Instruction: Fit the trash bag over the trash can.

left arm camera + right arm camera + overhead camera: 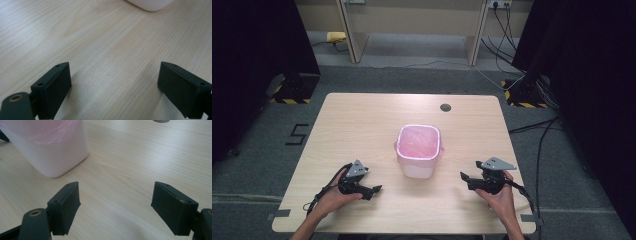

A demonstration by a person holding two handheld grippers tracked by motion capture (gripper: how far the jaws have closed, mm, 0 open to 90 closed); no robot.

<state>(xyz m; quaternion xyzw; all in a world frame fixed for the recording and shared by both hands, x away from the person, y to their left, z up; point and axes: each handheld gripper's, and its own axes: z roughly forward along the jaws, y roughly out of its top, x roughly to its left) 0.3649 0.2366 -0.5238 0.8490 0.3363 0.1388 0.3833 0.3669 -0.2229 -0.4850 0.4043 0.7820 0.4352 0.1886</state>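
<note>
A small white bin lined with a pink bag (418, 150) stands upright in the middle of the wooden table (362, 120). My left gripper (376, 190) lies low at the front left, held in a hand, its jaws pointing right toward the bin. In the left gripper view the left gripper (113, 87) is open over bare wood, with the bin's base (150, 5) farther ahead. My right gripper (465, 180) sits at the front right and points left. In the right gripper view the right gripper (115, 205) is open and empty, with the bin (57, 157) ahead on its left.
A dark round cable grommet (445, 107) is set in the table's far side. Black stands and cables lie on the carpet beyond the table's right edge (512, 150). Bare wood surrounds the bin on all sides.
</note>
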